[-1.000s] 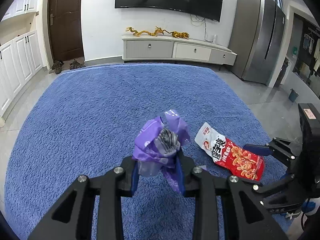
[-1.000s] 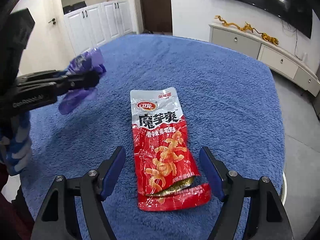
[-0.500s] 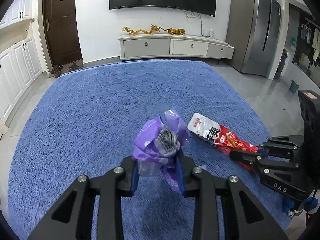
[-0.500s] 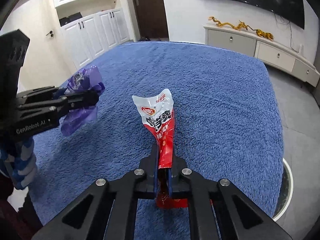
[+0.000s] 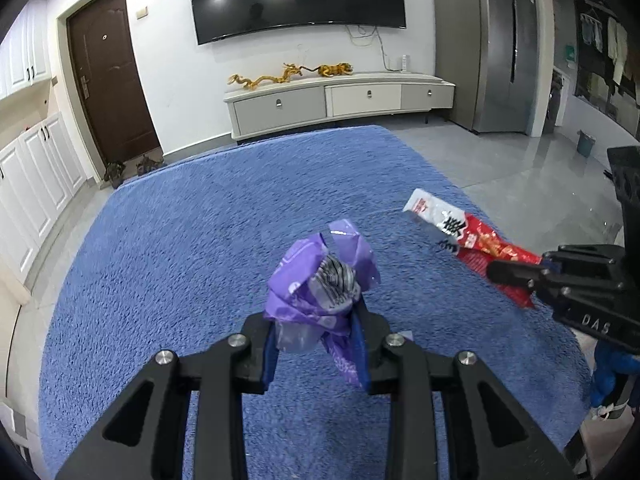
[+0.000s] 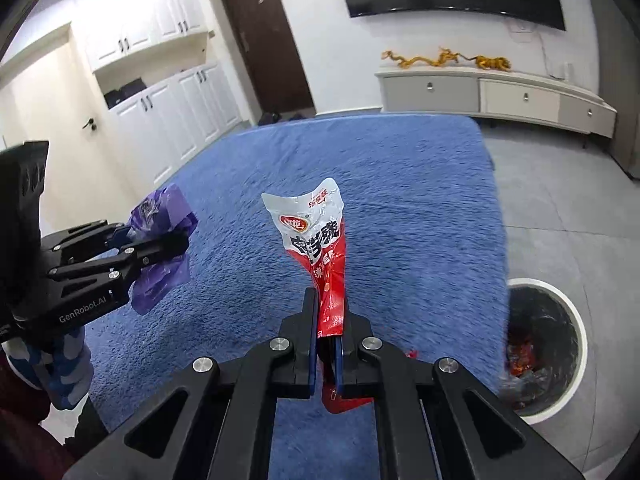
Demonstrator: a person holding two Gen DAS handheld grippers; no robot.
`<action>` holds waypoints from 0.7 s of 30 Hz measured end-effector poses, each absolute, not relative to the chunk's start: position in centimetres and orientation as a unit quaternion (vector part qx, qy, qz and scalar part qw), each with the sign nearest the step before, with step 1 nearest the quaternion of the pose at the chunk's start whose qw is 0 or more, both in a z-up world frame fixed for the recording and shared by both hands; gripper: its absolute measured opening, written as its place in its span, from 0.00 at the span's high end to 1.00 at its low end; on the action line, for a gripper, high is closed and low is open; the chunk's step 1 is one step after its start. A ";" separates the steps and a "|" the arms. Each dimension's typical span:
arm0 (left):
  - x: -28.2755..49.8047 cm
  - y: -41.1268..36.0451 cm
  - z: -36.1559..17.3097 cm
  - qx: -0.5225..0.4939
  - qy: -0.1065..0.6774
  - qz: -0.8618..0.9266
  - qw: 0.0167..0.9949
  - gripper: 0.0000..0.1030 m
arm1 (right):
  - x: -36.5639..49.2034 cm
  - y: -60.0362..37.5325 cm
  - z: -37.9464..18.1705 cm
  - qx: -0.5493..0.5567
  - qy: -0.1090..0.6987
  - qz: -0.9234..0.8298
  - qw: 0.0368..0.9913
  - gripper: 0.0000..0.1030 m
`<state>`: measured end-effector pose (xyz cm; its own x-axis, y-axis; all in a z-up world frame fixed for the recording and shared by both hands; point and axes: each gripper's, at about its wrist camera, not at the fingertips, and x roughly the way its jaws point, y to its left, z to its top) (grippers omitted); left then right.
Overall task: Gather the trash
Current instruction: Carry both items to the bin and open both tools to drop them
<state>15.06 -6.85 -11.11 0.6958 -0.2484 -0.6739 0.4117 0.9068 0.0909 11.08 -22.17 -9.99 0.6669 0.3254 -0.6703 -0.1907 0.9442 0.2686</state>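
Note:
My left gripper (image 5: 316, 320) is shut on a crumpled purple wrapper (image 5: 320, 284) held above the blue carpet (image 5: 200, 240). From the right wrist view the same left gripper (image 6: 160, 240) and its purple wrapper (image 6: 160, 216) show at the left. My right gripper (image 6: 326, 320) is shut on a red and white snack packet (image 6: 316, 236), which stands up from the fingers, lifted off the carpet (image 6: 400, 200). In the left wrist view that right gripper (image 5: 496, 270) holds the snack packet (image 5: 468, 236) at the right.
A white round trash bin (image 6: 576, 320) with trash inside stands on the grey floor just off the carpet's right edge. A TV cabinet (image 5: 340, 100), a dark door (image 5: 108, 80), white cupboards (image 6: 160, 120) and a fridge (image 5: 500, 48) line the room.
The right gripper closed on the snack packet that lay flat on the carpet and lifted it. Both grippers rose and shifted, and the trash bin came into the right wrist view.

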 end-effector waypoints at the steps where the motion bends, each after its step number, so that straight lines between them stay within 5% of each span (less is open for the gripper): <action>1: 15.0 -7.2 -11.0 0.122 0.345 -0.181 0.913 0.72 | 10.7 -22.8 -9.9 0.093 0.380 0.137 0.910 0.94; 21: 15.3 -15.6 -11.3 0.182 0.352 -0.227 0.890 0.72 | 7.2 -32.5 -10.6 0.146 0.362 0.042 0.920 0.94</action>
<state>15.34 -15.63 -11.25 0.6490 -0.2746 -0.7095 0.5314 0.8310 0.1645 7.18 -32.49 -10.60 0.7339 0.1826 -0.6542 0.0293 0.9538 0.2991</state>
